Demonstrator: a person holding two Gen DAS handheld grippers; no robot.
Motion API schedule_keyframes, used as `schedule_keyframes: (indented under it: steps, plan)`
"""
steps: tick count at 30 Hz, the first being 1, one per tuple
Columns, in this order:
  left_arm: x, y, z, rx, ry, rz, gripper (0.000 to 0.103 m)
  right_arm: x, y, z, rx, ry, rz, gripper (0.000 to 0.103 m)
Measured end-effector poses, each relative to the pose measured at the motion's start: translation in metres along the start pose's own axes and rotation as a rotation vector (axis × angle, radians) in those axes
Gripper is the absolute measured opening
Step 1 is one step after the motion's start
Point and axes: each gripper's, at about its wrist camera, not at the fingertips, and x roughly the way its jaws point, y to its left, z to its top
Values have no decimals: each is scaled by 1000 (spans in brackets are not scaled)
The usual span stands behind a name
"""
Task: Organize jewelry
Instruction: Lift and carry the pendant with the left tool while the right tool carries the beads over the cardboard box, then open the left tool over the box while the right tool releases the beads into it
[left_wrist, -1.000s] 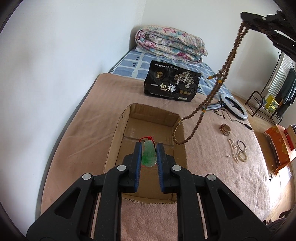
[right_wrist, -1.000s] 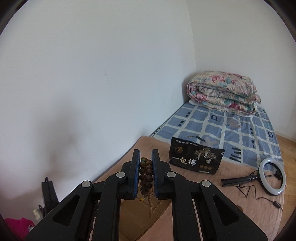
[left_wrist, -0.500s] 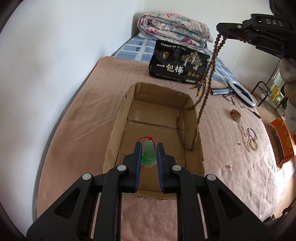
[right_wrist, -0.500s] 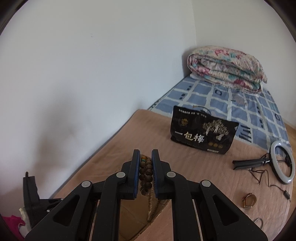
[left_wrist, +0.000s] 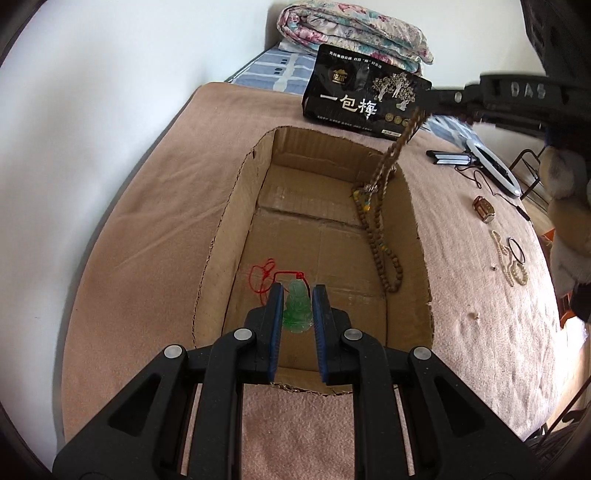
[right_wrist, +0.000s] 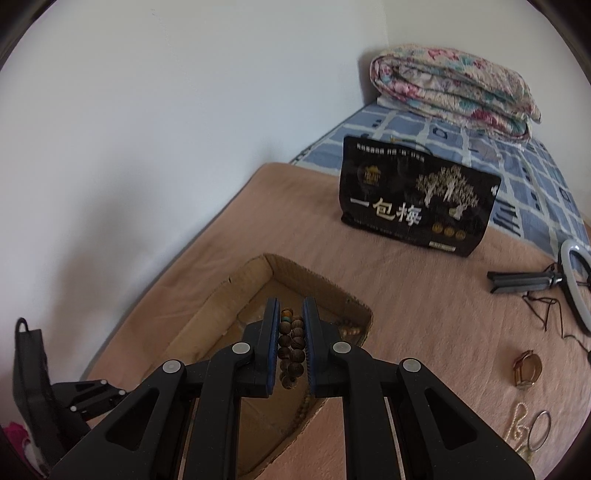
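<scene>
My left gripper (left_wrist: 297, 291) is shut on a green jade pendant (left_wrist: 297, 306), low over the near end of an open cardboard box (left_wrist: 236, 184). The pendant's red cord (left_wrist: 263, 275) trails onto the box floor. My right gripper (right_wrist: 289, 314) is shut on a long string of brown wooden beads (right_wrist: 291, 349). In the left wrist view that bead string (left_wrist: 380, 236) hangs from the right gripper's arm (left_wrist: 517, 96) and its lower loop lies on the box floor along the right wall. The box (right_wrist: 255, 269) lies below the right gripper.
On the pink blanket right of the box lie a pearl strand (left_wrist: 511, 264), a dark ring bangle (left_wrist: 516, 249) and a brown watch-like piece (left_wrist: 484, 208). A black printed bag (left_wrist: 365, 99), a ring light (left_wrist: 493, 168) and a folded quilt (left_wrist: 351, 31) stand behind the box.
Both grippers have come down toward the box. The bead string, which hung free before, now has its lower loop lying on the box floor. The pendant's red cord has reached the cardboard.
</scene>
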Motion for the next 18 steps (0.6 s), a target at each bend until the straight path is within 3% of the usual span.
schedule_keyframes:
  steps: [13, 15, 17, 18]
  plan:
    - [9, 1, -1, 0, 22, 17, 15, 38, -10, -33, 13, 103, -16, 11]
    - [9, 1, -1, -3, 23, 21, 37, 39, -10, -36, 18, 115, -18, 17]
    - [8, 1, -1, -2, 15, 26, 41, 40, -12, -38, 25, 122, -14, 43]
    - [7, 1, -1, -1, 14, 26, 41, 40, -12, -39, 26, 121, -13, 50]
